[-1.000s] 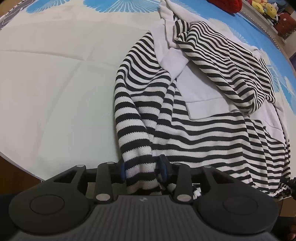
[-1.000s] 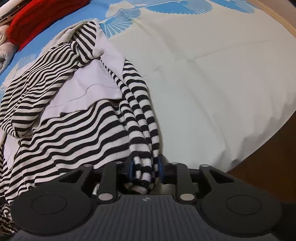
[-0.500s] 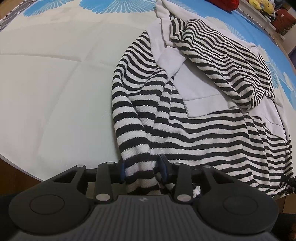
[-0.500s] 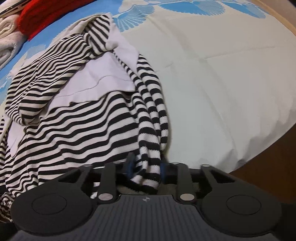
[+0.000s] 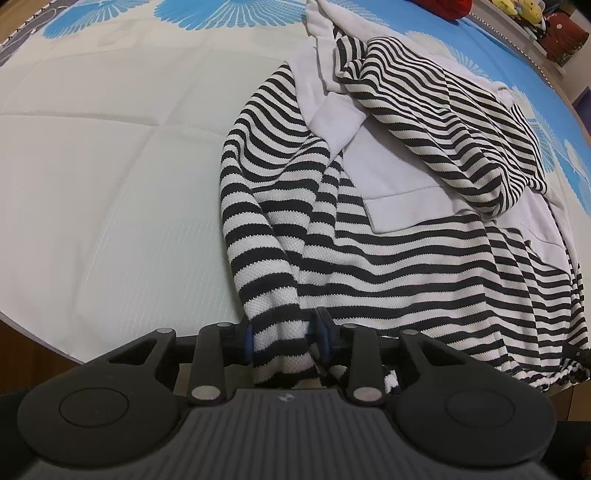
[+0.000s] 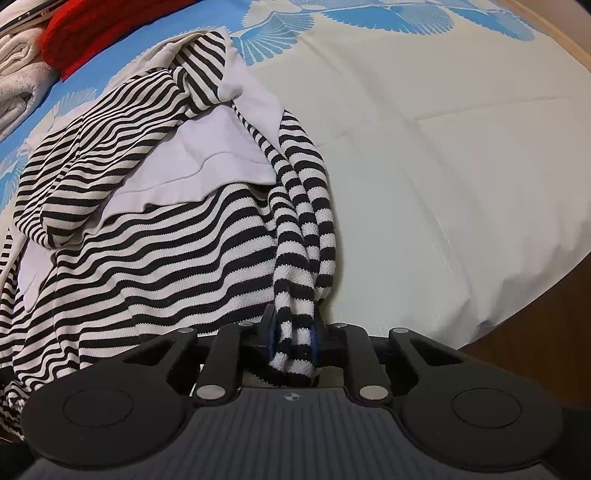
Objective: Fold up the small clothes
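Where things lie on your bed

Your top (image 5: 388, 258) lies spread on the bed (image 5: 110, 184), reaching right to the near edge. Your left gripper (image 5: 284, 339) is at that near edge, with one side of the top between its fingers. Your right gripper (image 6: 293, 345) is at the near edge too, with the other side between its fingers. A sleeve (image 5: 443, 122) lies folded across the top. Far back, by the far edge, a folded towel (image 6: 18, 81) sits just beside a blanket (image 6: 103, 26).
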`<action>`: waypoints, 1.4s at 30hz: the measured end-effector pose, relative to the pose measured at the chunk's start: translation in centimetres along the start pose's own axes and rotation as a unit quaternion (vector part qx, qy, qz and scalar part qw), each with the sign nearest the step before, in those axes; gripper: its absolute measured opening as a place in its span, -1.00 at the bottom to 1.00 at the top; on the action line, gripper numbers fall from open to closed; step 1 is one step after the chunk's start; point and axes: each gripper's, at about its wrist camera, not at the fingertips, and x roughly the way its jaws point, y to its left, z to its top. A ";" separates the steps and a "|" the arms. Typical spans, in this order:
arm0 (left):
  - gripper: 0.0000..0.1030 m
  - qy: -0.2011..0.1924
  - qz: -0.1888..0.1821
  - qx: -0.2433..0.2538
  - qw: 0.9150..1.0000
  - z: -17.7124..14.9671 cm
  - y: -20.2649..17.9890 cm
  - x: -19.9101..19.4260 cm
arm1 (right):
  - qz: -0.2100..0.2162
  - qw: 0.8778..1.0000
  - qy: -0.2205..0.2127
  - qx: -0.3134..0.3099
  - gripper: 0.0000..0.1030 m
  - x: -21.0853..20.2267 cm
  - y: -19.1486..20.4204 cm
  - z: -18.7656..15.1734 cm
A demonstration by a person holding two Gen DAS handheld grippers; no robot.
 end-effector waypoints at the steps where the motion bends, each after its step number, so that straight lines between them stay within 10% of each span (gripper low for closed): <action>1: -0.55 -0.002 -0.002 0.000 1.000 0.0 0.0 -0.1 | -0.001 1.000 -0.001 0.000 -0.67 0.0 0.0 0.0; 15: -0.87 -0.087 -0.040 0.024 0.995 0.3 -0.3 -5.7 | 0.052 0.994 -0.092 -0.016 -0.85 -4.8 0.5 0.9; 25: -0.90 -0.207 -0.142 -0.006 0.968 -4.0 1.5 -18.8 | 0.158 0.964 -0.212 -0.013 -0.87 -18.9 -2.2 -0.1; 31: -0.90 -0.176 -0.141 -0.002 0.974 -2.1 0.8 -17.0 | 0.173 0.956 -0.235 -0.001 -0.87 -21.6 -3.1 -1.1; 42: -0.89 -0.078 -0.151 -0.019 0.985 12.2 2.3 -5.7 | 0.151 0.970 -0.188 0.011 -0.86 -12.5 -0.7 8.0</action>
